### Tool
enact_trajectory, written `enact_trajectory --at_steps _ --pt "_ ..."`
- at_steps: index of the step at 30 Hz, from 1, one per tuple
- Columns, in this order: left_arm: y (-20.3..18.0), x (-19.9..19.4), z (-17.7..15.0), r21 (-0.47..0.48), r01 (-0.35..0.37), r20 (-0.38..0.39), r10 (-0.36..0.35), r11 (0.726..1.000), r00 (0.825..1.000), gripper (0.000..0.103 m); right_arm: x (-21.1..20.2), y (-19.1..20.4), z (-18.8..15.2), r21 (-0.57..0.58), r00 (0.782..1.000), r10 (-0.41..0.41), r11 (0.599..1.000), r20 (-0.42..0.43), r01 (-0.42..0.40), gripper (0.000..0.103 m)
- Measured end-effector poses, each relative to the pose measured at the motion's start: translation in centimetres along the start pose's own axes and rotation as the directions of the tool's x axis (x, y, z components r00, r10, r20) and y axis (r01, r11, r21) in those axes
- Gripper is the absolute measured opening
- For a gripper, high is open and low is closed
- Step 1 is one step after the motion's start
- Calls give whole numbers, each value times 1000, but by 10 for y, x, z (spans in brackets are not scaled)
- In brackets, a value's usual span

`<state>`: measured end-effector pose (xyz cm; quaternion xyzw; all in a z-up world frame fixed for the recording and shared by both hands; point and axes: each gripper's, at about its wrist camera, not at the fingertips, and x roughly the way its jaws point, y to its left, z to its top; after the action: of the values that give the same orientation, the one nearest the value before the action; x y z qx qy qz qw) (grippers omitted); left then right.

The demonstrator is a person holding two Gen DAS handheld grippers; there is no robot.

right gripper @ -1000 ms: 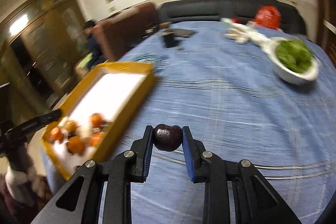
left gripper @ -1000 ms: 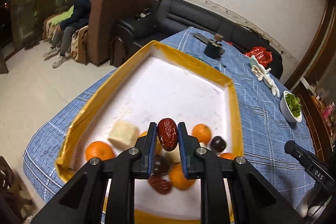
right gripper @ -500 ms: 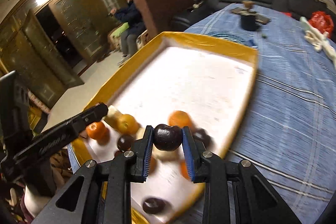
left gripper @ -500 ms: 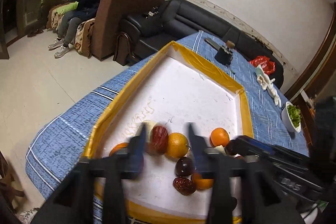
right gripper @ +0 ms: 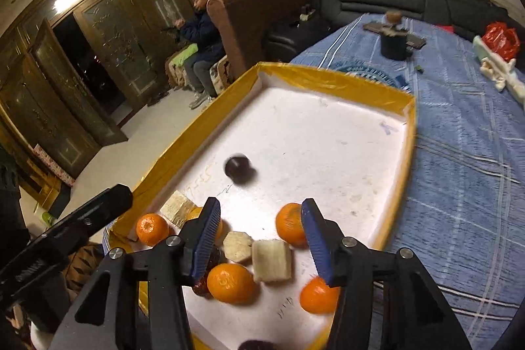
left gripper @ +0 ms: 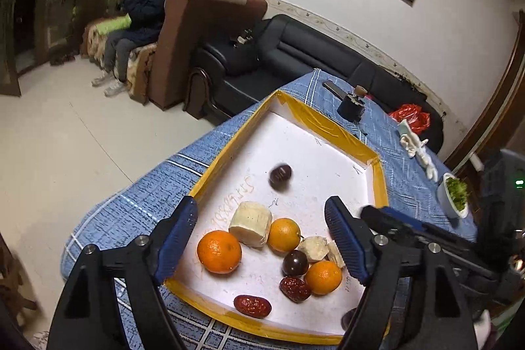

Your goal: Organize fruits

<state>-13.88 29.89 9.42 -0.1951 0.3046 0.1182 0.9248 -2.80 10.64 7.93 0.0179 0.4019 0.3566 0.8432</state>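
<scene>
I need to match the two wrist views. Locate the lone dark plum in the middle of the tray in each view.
Left wrist: dark plum, above centre, alone on the white tray floor.
Right wrist: dark plum, left of centre, blurred.
Shared landmark: handwritten numbers just in front of it on the tray.

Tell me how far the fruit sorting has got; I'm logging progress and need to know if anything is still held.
Done: oranges, red dates and pale chunks lie in the yellow-rimmed tray. A blurred dark plum sits alone mid-tray. In hand: nothing; the left gripper and right gripper are both open. Left: no fruit shows on the blue tablecloth, though the tray fruit remains mixed.
</scene>
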Motion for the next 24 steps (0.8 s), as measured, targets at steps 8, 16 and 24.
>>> enact_trajectory --at_steps 8,16,24 --pt "-52 -17 -12 154 -161 93 148 975 985 90 -55 -21 -34 21 988 -126 992 91 124 63" --pt "-93 -18 -24 240 -185 69 174 953 982 95 -80 -50 -63 91 978 -182 981 97 174 63" --pt "-117 -20 -35 303 -190 59 181 934 982 95 -94 -62 -79 127 977 -185 977 108 171 65"
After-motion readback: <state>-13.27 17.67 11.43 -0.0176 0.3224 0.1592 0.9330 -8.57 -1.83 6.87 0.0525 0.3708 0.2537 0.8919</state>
